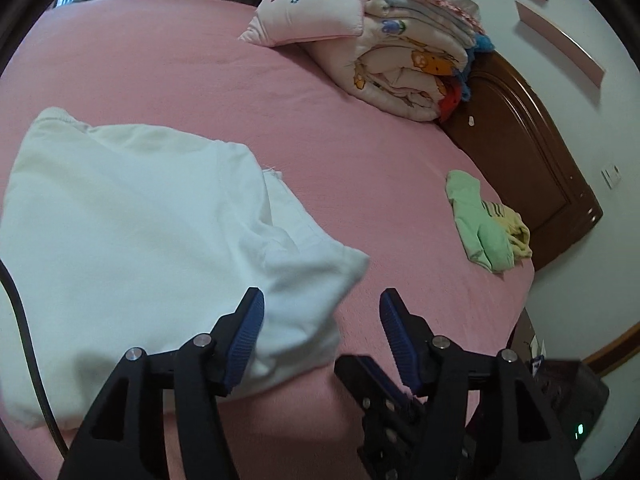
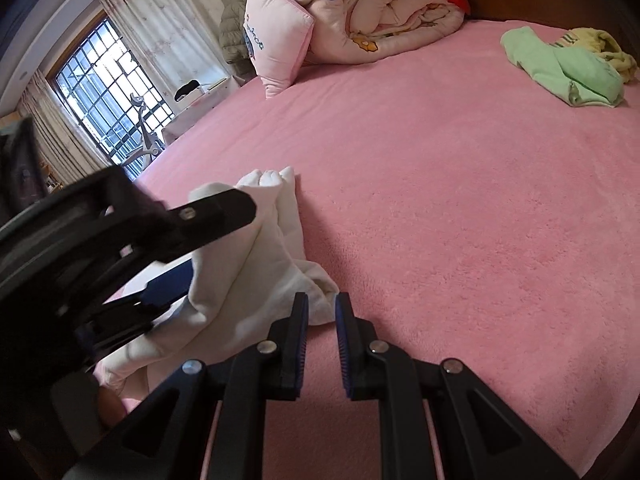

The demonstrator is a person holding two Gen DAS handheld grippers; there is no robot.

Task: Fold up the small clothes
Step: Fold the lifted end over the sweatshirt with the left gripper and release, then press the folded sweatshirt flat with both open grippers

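Observation:
A white garment [image 1: 132,232] lies partly folded on the pink bed [image 1: 360,168]. My left gripper [image 1: 322,312] is open; a corner of the garment lies between its fingers, loose. My right gripper [image 2: 322,304] is nearly closed with a fold of the same white garment [image 2: 256,248] pinched at its fingertips. The left gripper's black body [image 2: 120,232] shows at the left of the right wrist view, over the cloth. The right gripper [image 1: 380,396] shows low in the left wrist view.
A green garment [image 1: 476,220] [image 2: 560,68] and a yellow one [image 1: 516,232] lie by the wooden headboard [image 1: 528,152]. A pink pillow [image 1: 316,4] and a folded quilt [image 1: 412,56] sit at the head of the bed. A barred window [image 2: 104,100] is at left.

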